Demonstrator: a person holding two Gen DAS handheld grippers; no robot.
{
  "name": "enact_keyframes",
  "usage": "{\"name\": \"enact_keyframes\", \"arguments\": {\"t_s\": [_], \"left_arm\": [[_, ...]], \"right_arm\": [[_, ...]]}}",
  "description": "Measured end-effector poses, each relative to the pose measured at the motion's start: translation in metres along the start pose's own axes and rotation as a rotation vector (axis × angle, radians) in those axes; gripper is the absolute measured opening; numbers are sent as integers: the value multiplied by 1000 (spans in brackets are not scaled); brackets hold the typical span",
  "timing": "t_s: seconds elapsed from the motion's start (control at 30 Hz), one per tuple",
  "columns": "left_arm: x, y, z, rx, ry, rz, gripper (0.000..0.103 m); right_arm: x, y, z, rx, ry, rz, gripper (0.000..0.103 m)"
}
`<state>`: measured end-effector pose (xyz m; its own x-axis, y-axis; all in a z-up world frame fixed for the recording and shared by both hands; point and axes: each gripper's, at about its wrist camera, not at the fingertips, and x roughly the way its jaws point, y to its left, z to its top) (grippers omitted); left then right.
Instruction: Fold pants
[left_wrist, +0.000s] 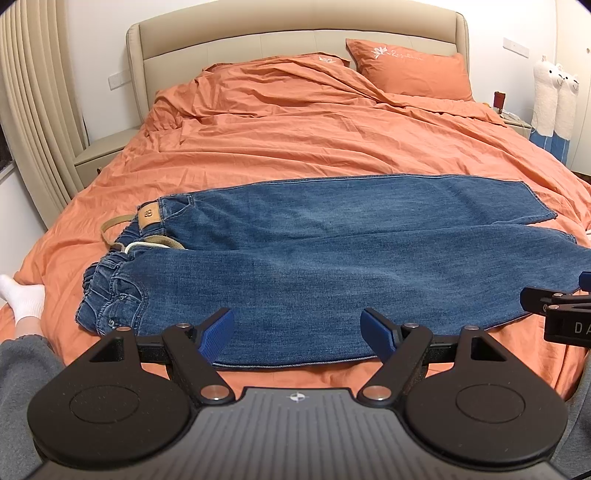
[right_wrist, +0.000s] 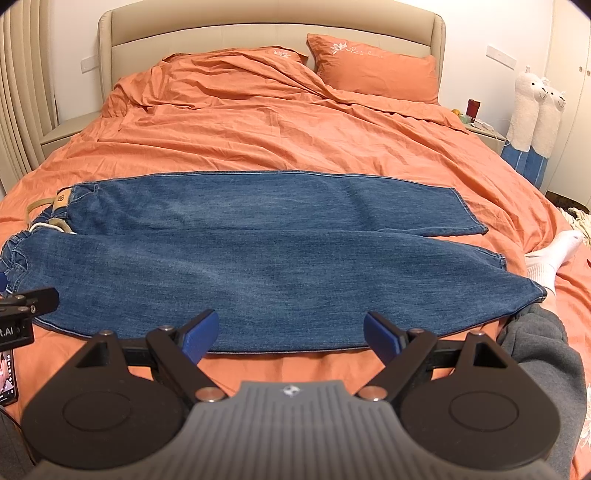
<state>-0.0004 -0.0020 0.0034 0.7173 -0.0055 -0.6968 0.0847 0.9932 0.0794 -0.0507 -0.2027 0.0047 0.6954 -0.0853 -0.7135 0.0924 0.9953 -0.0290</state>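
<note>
Just ahead of each claw (spread) lie pants (left_wrist: 295, 258).

both wrist views low, facing headboard (left_wrist: 295, 33), sharing jeans (left_wrist: 314, 258)

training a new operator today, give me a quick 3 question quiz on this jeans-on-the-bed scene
1. True or false: the left claw is shut on the jeans.
2. Which end of the jeans lies toward the left claw's side: A) leg hems, B) waistband, C) neither?
3. Fill in: the jeans lie spread across an orange ____.

Key:
1. False. Both the left claw and the right claw are open, hovering at the near edge of the jeans.
2. B
3. Duvet
</note>
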Motion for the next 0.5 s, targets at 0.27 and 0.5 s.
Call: {"name": "enact_keyframes", "arguments": {"t_s": [0.27, 0.5], "left_arm": [[0, -2, 1, 1, 3, 0, 91], [0, -2, 1, 2, 2, 0, 91]], "right_arm": [[-1, -2, 0, 5, 0, -4, 82], [-1, -5, -1, 8, 0, -3, 82]]}}
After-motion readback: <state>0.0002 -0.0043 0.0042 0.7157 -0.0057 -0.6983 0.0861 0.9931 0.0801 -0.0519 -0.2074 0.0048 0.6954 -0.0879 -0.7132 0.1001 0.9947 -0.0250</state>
